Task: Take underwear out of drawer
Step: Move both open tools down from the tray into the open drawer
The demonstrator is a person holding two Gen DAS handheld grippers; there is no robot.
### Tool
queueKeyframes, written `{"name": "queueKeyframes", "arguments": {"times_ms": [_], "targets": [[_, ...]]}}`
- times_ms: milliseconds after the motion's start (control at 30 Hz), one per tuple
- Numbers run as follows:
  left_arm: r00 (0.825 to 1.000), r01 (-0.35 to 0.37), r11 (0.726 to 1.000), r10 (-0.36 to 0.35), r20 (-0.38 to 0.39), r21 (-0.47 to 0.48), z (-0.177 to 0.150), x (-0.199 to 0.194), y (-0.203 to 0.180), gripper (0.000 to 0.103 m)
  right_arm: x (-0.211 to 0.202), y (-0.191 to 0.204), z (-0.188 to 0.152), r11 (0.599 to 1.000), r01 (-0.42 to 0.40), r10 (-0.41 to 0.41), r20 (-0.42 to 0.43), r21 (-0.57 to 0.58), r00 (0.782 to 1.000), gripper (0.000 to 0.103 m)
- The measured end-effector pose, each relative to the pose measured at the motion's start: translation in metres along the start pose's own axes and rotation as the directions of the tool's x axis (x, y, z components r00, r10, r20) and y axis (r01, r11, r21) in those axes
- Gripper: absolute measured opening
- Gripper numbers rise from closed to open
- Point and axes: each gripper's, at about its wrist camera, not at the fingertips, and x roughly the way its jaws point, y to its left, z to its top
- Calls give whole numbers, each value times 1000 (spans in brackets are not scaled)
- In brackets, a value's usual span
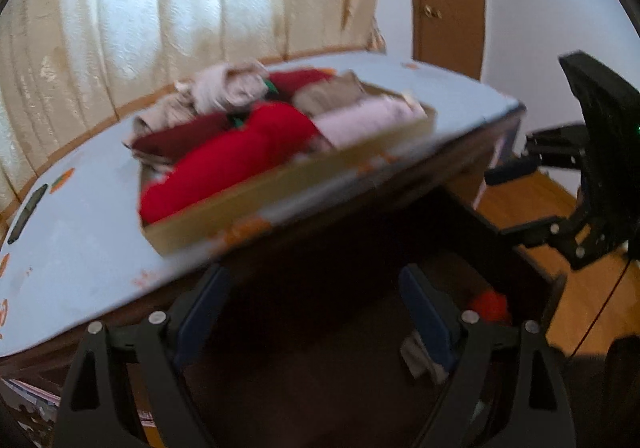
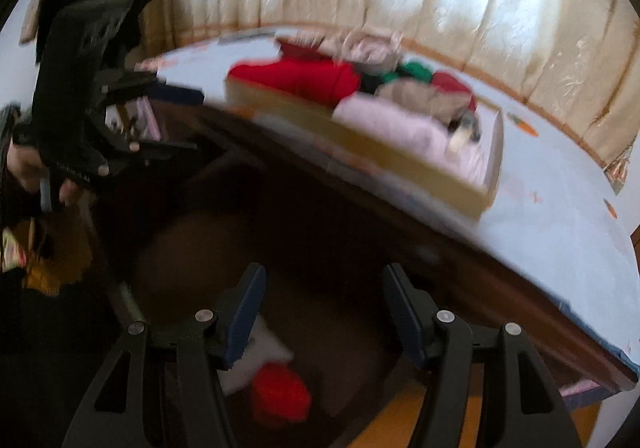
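Note:
The dark wooden drawer (image 1: pixel 532 280) stands open below the table top. Inside lie a red piece (image 2: pixel 280 394) and a white piece of underwear (image 2: pixel 260 356); they also show in the left wrist view as red (image 1: pixel 490 306) and grey-white (image 1: pixel 420 358). My left gripper (image 1: pixel 314 308) is open and empty above the drawer; it also shows in the right wrist view (image 2: pixel 176 120). My right gripper (image 2: pixel 324 308) is open and empty above the drawer, just over the white and red pieces. It appears at the right of the left wrist view (image 1: pixel 504 204). Both views are blurred.
A shallow cardboard tray (image 1: pixel 280 188) full of folded red, pink and beige clothes sits on the light blue table top (image 1: pixel 80 240). Cream curtains (image 1: pixel 160 8) hang behind. A wooden door (image 1: pixel 444 0) and wood floor (image 1: pixel 520 204) are at the right.

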Motion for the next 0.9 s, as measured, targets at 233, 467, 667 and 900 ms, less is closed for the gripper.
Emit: {"name": "queueKeyframes", "arguments": {"times_ms": [233,467,667,900], "targets": [[991,63,996,-55,-124,60,-18,25,-22,88,28,15,-34,992,-41,15,-212,-116,977,63],[971,114,988,-87,-224,109,-23,50,-41,88,56,18,-41,988,-82,33,-342,-131,939,63],[953,145,983,-108,-282,113,-27,64,-46,88,77,24,-50,982,-136,65,-446,-129,893,63],[929,198,974,-151,-337,107,-27,74,-49,88,94,24,-49,977,-175,88,-522,-120,848,63]]}}
